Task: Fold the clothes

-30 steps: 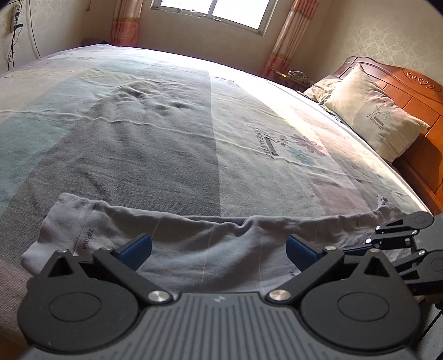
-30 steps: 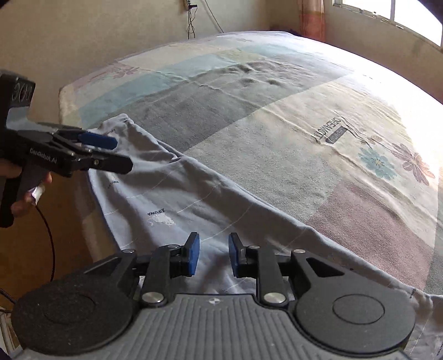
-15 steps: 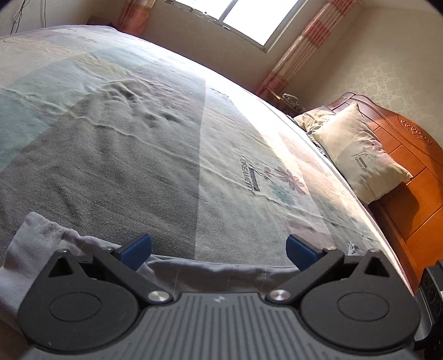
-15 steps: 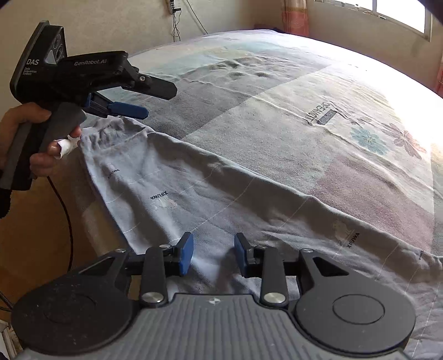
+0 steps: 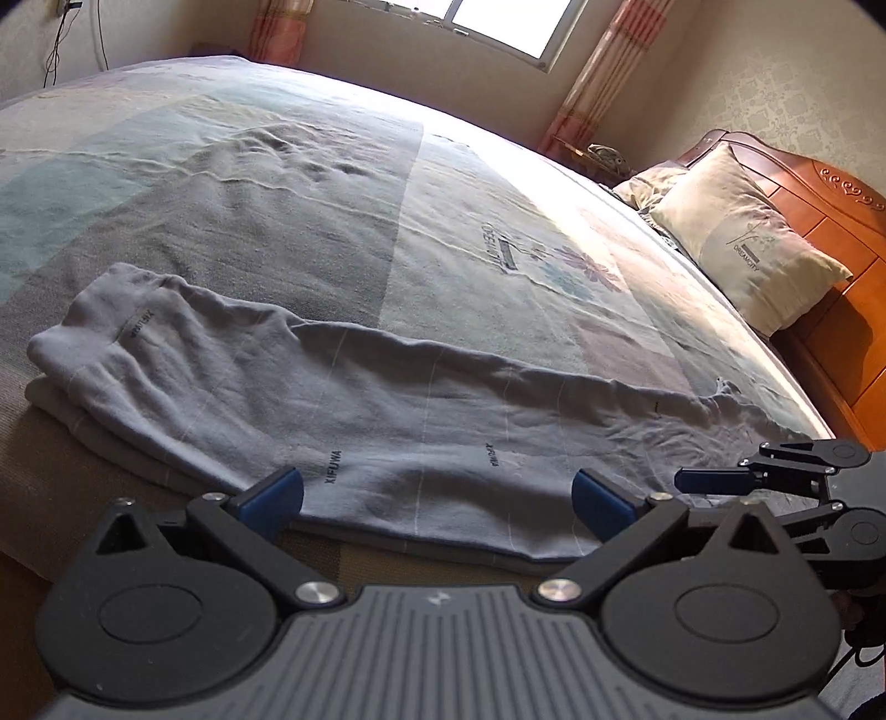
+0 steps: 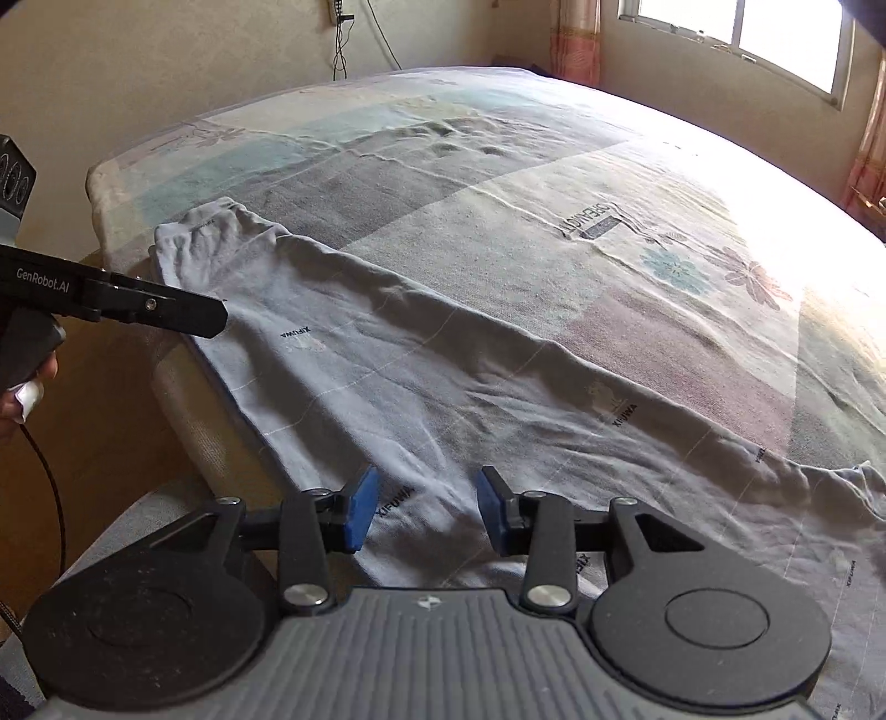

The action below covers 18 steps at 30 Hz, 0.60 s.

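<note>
Lying along the near edge of the bed (image 5: 310, 232), the grey garment (image 5: 387, 421) is stretched flat (printed lettering visible); nothing pinches it. The left gripper (image 5: 437, 493) is spread wide above it; the right gripper (image 6: 423, 509) has just been opening, jaws apart, fabric below untouched.

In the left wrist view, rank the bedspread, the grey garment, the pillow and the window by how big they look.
1. Bedspread
2. Grey garment
3. Pillow
4. Window, cut off by the frame's top edge

The garment lies nearest the camera, so its apparent size is inflated.
</note>
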### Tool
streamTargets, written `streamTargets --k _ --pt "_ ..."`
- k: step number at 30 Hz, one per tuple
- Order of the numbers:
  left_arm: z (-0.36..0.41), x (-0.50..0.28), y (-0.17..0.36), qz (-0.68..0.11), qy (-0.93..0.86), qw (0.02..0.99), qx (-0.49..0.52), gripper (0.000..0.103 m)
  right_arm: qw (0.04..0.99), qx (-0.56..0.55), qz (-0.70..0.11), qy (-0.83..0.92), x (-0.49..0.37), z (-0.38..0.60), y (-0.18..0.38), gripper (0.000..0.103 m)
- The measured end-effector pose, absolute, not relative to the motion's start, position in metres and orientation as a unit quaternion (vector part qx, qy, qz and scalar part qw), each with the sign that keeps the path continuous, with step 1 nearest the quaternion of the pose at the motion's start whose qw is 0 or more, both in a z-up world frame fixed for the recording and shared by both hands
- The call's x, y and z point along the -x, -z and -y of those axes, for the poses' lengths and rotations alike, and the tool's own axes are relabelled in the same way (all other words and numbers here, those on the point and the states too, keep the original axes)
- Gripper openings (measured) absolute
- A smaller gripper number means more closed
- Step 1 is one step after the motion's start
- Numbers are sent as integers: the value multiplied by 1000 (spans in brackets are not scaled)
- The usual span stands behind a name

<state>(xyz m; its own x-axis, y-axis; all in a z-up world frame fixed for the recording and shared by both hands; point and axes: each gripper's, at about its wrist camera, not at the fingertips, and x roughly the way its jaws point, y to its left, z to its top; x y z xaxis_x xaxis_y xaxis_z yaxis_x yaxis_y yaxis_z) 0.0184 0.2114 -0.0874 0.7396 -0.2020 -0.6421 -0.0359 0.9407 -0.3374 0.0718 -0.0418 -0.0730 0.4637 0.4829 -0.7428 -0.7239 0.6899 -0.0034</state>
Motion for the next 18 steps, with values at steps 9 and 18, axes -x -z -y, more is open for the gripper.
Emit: streamTargets --k 9,18 --pt "-246 8 60 -340 -53 932 113 102 803 250 -291 -455 -50 -30 53 43" --pt "-299 34 60 -335 -107 924 151 103 744 308 -229 -548 -48 -155 61 32"
